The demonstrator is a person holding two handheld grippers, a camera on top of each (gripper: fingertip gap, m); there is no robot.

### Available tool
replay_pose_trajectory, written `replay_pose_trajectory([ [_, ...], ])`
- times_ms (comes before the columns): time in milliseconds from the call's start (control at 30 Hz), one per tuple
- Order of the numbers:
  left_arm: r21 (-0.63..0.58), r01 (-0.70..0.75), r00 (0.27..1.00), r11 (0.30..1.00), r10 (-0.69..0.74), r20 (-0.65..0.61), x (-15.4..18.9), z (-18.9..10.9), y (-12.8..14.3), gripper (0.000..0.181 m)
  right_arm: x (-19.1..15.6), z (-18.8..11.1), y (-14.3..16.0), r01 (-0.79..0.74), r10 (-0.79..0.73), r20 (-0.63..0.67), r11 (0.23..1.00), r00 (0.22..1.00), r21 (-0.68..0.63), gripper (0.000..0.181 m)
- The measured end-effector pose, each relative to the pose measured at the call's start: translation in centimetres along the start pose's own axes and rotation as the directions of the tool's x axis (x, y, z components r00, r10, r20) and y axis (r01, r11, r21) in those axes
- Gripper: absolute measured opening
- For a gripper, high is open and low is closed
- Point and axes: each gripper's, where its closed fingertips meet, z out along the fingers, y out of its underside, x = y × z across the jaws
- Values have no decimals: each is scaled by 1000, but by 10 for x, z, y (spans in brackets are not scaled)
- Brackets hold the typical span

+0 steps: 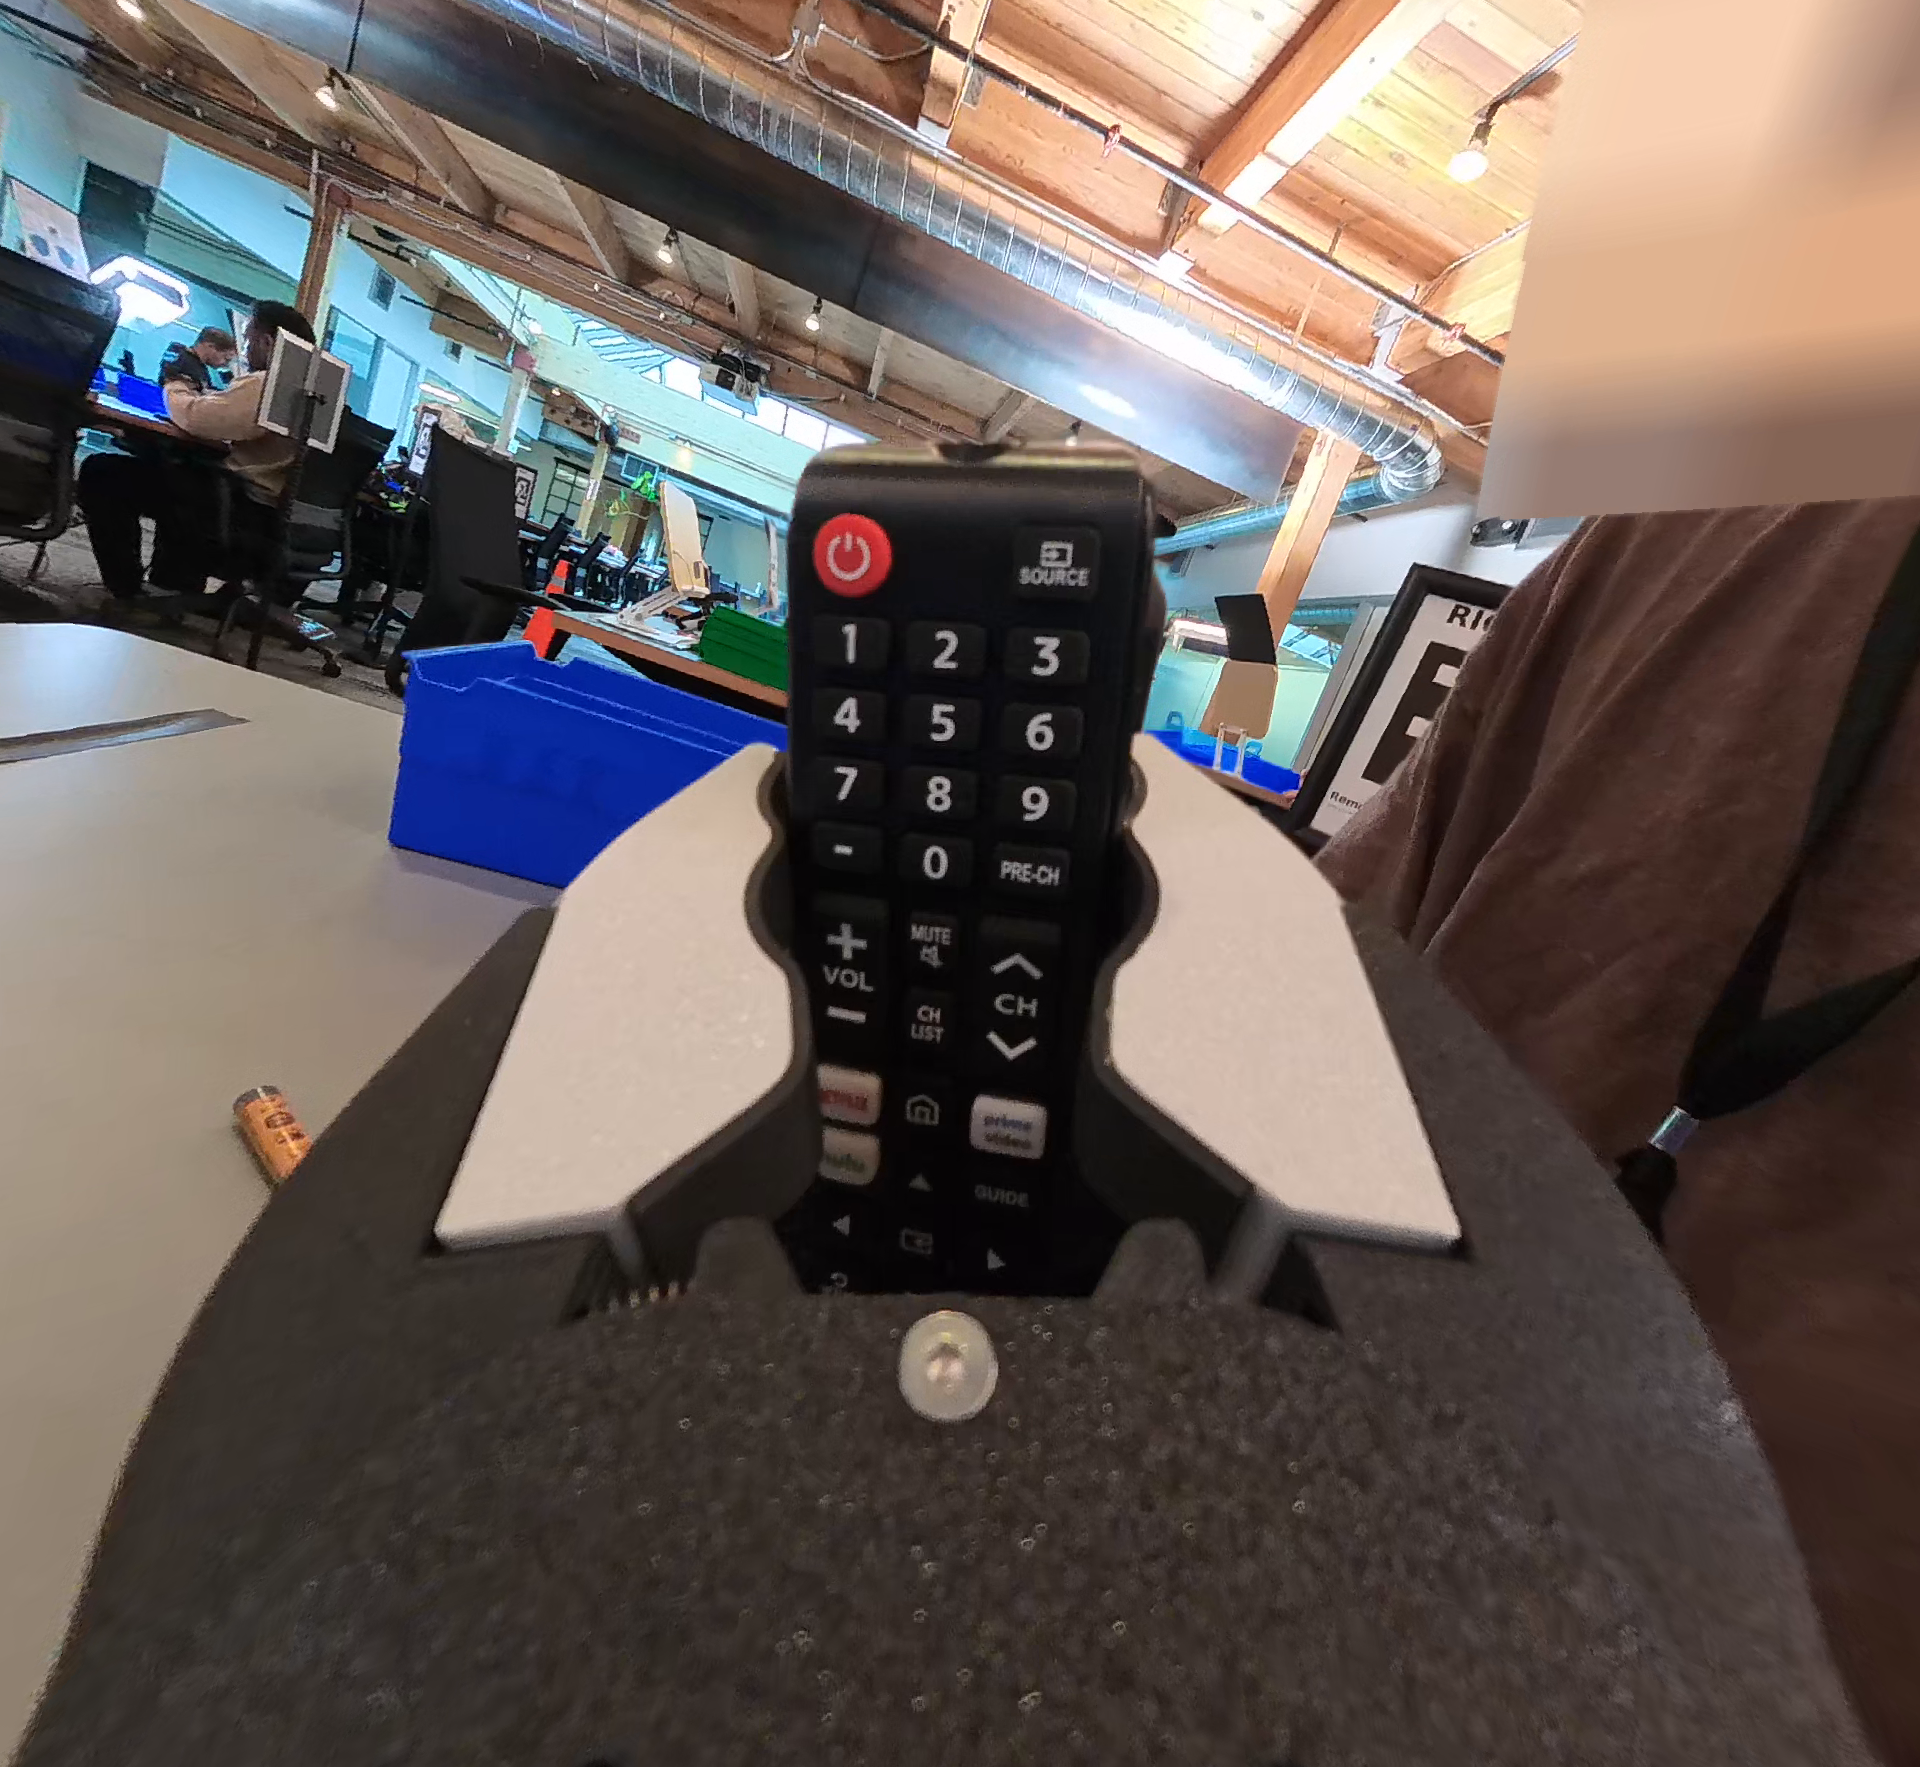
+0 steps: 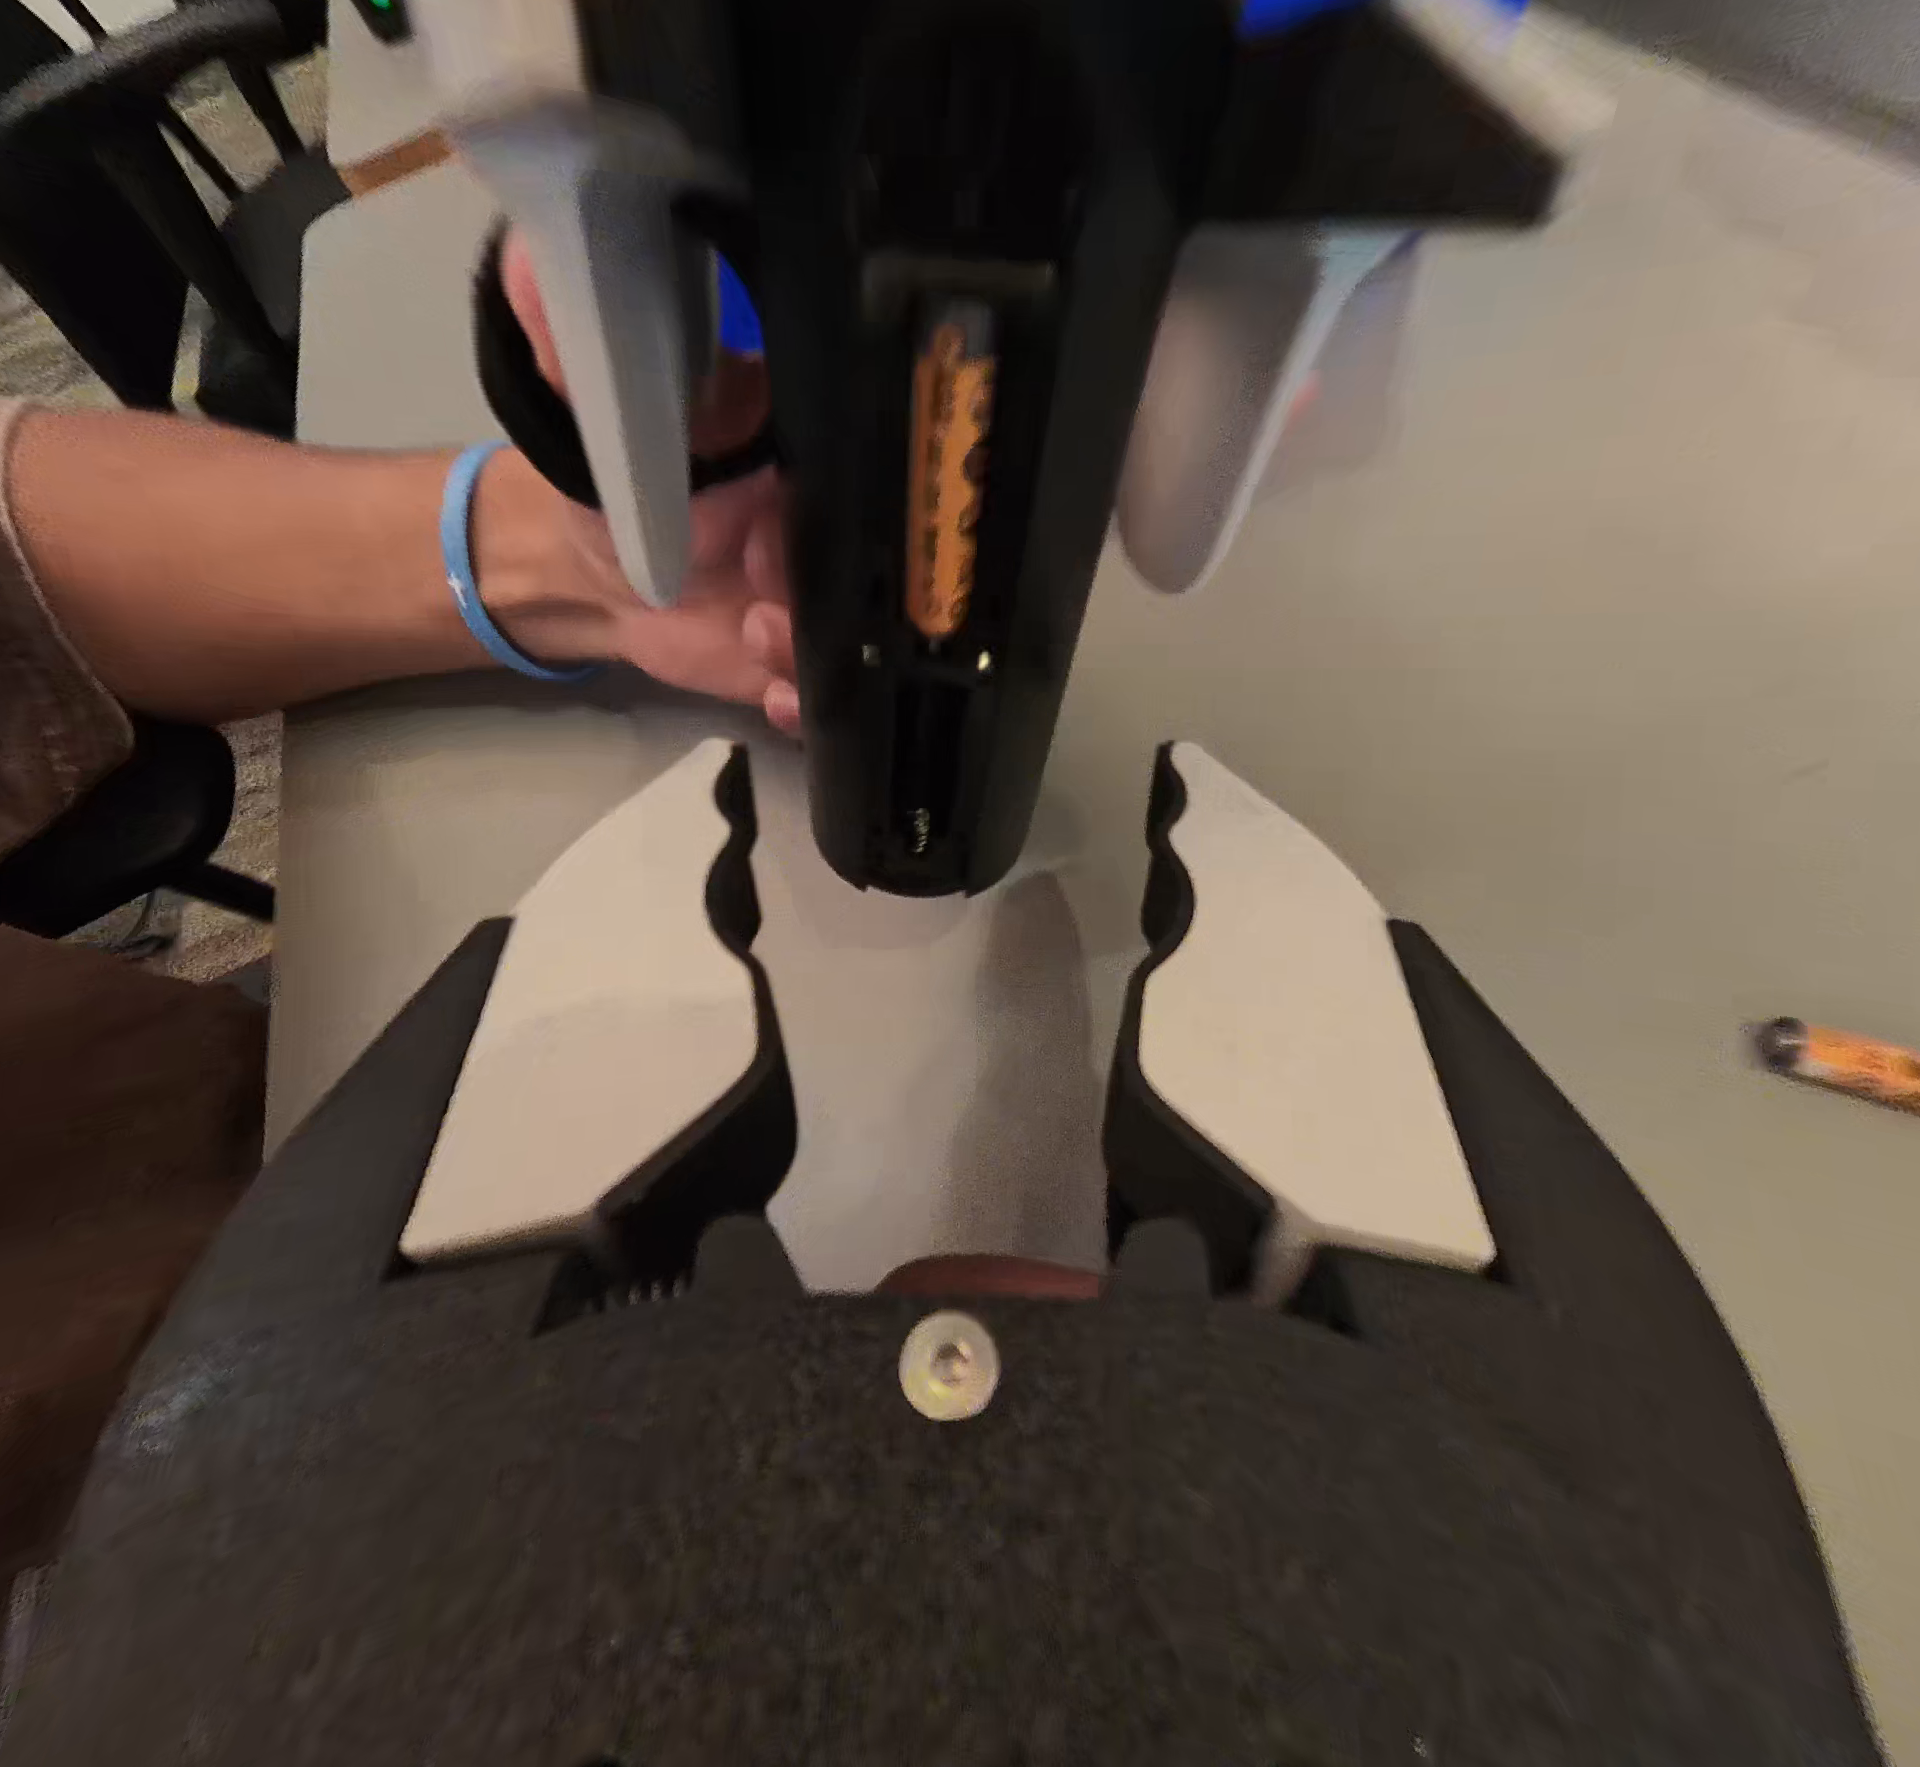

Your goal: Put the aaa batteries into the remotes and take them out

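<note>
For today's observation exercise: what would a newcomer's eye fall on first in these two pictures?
First, the black TV remote standing upright, clamped in the left claw, buttons toward the camera. In the right wrist view its open back shows one orange AAA battery seated, the slot below it empty, with the right claw open just beneath. A loose orange battery lies on the grey table.

Remote (image 1: 951, 844) lower end hidden between left tool (image 1: 951, 782) fingers, bottom keys in shadow, unreadable. Loose battery (image 1: 272, 1133) on desk (image 1: 208, 886) partly covered by tool body. Blue bin (image 1: 540, 751) right part hidden behind remote. Large blurred patch fills upper right corner of left wrist view.

Right wrist view smeared by motion: left tool body, remote's back (image 2: 935, 367), hand (image 2: 665, 595) all soft. Seated battery (image 2: 948, 481) print illegible. Lower slot of compartment dark, contents unclear. Second battery (image 2: 1844, 1075) cut by right edge.
</note>
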Motion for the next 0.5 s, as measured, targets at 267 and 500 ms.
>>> replay_pose_trajectory([
  [267,-66,-8,1000,998,8,0,5,4,-4,58,-10,17,4,9,-8,76,1000,997,-5,52],
  [500,-277,-104,993,955,116,26,4,-6,17,62,-12,-18,8,44,-32,186,997,982,-64,52],
])
